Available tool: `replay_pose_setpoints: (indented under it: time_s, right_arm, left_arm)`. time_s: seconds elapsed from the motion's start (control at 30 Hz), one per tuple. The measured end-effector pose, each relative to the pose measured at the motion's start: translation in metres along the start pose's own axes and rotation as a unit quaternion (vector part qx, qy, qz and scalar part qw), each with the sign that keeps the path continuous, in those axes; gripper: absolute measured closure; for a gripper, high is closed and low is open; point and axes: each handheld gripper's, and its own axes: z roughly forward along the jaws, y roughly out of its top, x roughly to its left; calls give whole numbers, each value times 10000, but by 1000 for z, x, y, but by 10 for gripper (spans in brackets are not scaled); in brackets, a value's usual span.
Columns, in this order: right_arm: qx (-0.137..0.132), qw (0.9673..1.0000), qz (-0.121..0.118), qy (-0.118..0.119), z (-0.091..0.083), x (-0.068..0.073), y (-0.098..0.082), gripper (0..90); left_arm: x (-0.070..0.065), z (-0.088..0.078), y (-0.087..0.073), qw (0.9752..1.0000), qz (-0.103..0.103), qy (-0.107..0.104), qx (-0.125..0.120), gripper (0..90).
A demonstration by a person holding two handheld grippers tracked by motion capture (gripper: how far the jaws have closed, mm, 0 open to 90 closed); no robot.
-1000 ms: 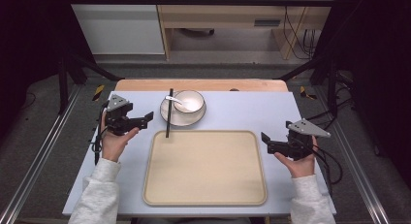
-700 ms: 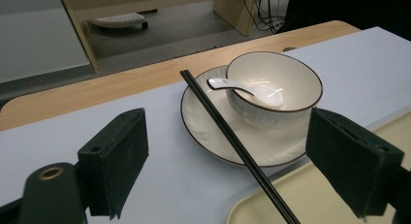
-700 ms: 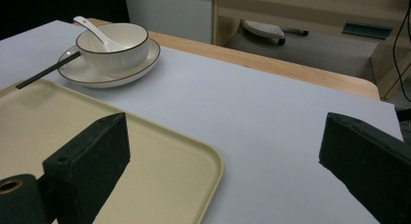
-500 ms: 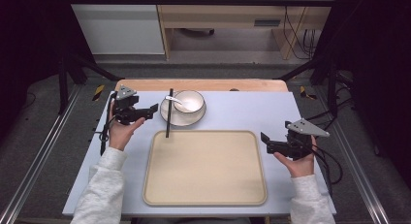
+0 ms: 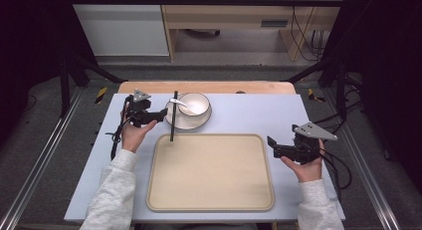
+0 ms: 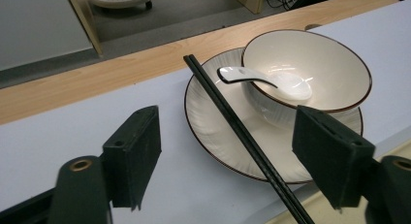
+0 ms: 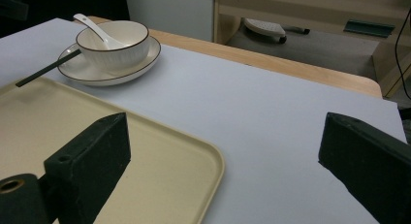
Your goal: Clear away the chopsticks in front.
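Note:
A white bowl with a white spoon in it stands on a white plate at the back of the table. A pair of black chopsticks leans on the plate's left rim and reaches down to the beige tray. My left gripper is just left of the chopsticks and points at them. Its jaws have just been closing. The chopsticks run between the pads without touching either, so my left gripper is open. My right gripper hangs open and holds nothing at the tray's right edge.
A pale blue mat covers the table, with a strip of bare wood along the far edge. Each gripper trails a cable over the mat. Beyond the table stands a wooden cabinet.
My left gripper has moved right and towards the far edge, up to the chopsticks and plate, and its jaws stand narrower. My right gripper has kept still.

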Motion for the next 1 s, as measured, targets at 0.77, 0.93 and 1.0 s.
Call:
replay_pose_setpoints:
  time_s: [0.77,0.93,1.0]
  right_arm:
    - [-7,10000,3,-1,1,0,0,54]
    - [-3,10000,-18,5,2,0,-1,54]
    - [-5,10000,-10,14,2,0,-1,54]
  left_arm:
    - [-10,48,-18,9988,75,-83,480,533]
    - [-11,54,-20,9985,49,-175,514,598]
    - [-12,56,-21,9984,-11,-213,525,620]
